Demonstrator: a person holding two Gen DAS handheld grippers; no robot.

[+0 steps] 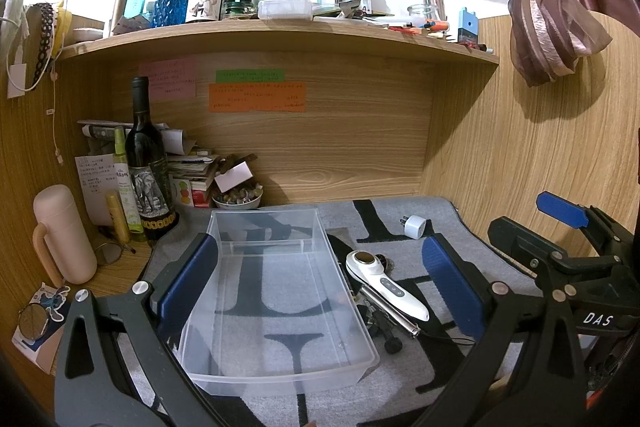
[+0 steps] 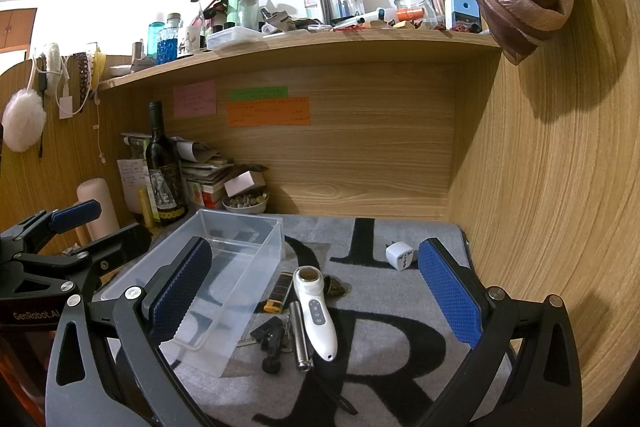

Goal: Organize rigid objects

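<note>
White massager (image 2: 316,311) beside clear bin (image 2: 240,259), between right jaws, both jaws apart, empty.

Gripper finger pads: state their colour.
Blue, with a fine textured grid, on both the right gripper and left gripper; clearest in the right wrist view.

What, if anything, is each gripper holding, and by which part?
Nothing. The left gripper and right gripper are both open and empty; the bin and massager lie untouched on the mat.
</note>
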